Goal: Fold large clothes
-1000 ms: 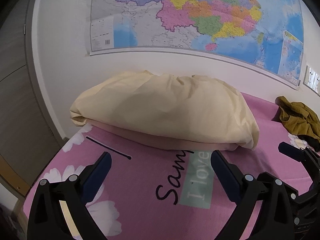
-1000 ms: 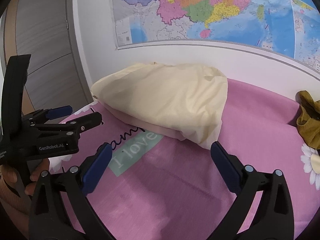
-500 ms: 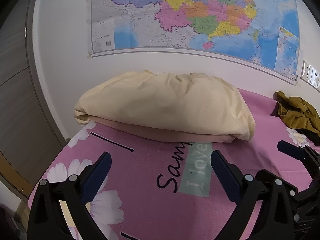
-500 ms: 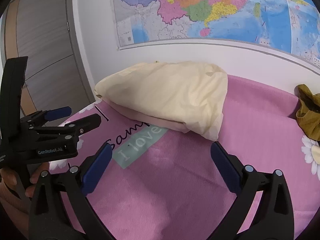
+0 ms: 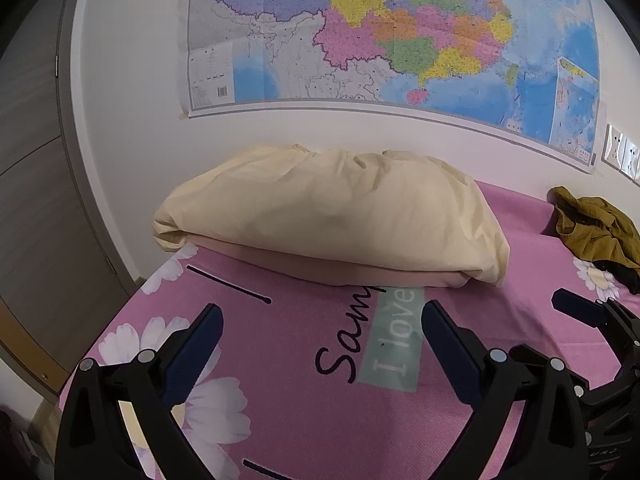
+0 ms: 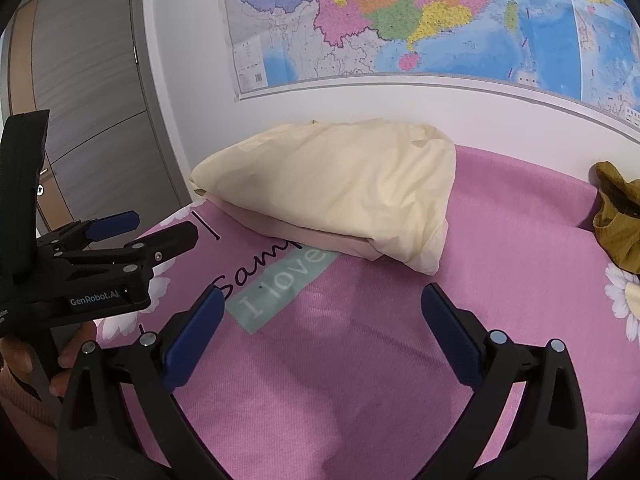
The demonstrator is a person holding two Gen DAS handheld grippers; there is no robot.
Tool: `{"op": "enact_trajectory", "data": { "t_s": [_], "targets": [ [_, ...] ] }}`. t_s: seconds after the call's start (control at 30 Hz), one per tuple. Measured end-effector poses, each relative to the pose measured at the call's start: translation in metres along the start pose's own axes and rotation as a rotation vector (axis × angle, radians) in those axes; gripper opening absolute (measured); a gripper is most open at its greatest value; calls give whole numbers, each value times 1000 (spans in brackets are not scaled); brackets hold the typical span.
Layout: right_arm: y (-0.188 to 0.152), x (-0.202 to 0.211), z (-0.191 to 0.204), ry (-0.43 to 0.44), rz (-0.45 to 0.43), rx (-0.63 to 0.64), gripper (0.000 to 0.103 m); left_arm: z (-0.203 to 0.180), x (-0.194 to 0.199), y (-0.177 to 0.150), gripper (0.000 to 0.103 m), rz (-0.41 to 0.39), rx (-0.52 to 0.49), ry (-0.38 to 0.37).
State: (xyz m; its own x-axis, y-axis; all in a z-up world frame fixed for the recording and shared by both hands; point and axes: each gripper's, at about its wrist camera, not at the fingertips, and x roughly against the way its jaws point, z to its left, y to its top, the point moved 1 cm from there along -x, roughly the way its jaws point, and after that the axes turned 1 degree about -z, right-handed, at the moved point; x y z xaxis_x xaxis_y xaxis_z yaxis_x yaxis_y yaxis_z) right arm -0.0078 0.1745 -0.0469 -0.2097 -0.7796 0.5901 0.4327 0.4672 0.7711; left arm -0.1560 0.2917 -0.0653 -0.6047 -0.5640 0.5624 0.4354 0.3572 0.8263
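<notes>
Both claws empty and spread wide above the pink bedspread (image 5: 320,380): left claw (image 5: 322,344) and right claw (image 6: 322,324), each with blue pads well apart and nothing between them. Cream garment (image 5: 332,220) folded into a thick bundle at the far end of the bed, against the wall under the map (image 5: 400,28), with a peach layer (image 5: 320,268) showing beneath its near edge. Olive garment (image 5: 592,228) crumpled further right, well apart from the bundle.

Likely risks from here: snagging the bedspread along with the cloth if a claw dips too low; pinching only the top cream layer and pulling the bundle open; dragging the olive heap unevenly, so it twists rather than spreads.

Only in the right wrist view: the left claw from the side (image 6: 120,236), a hand (image 6: 68,364) on its handle, and the bundle's loose right corner. Only in the left wrist view: the olive garment nearly whole, and the bundle's left end.
</notes>
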Motion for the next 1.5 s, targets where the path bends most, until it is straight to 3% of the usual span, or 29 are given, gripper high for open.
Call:
{"op": "enact_trajectory", "data": {
  "t_s": [1.5],
  "targets": [
    [0, 1, -1, -2, -1, -6, 97, -5, -2, -2, 96, 9, -9, -22]
  ]
}}
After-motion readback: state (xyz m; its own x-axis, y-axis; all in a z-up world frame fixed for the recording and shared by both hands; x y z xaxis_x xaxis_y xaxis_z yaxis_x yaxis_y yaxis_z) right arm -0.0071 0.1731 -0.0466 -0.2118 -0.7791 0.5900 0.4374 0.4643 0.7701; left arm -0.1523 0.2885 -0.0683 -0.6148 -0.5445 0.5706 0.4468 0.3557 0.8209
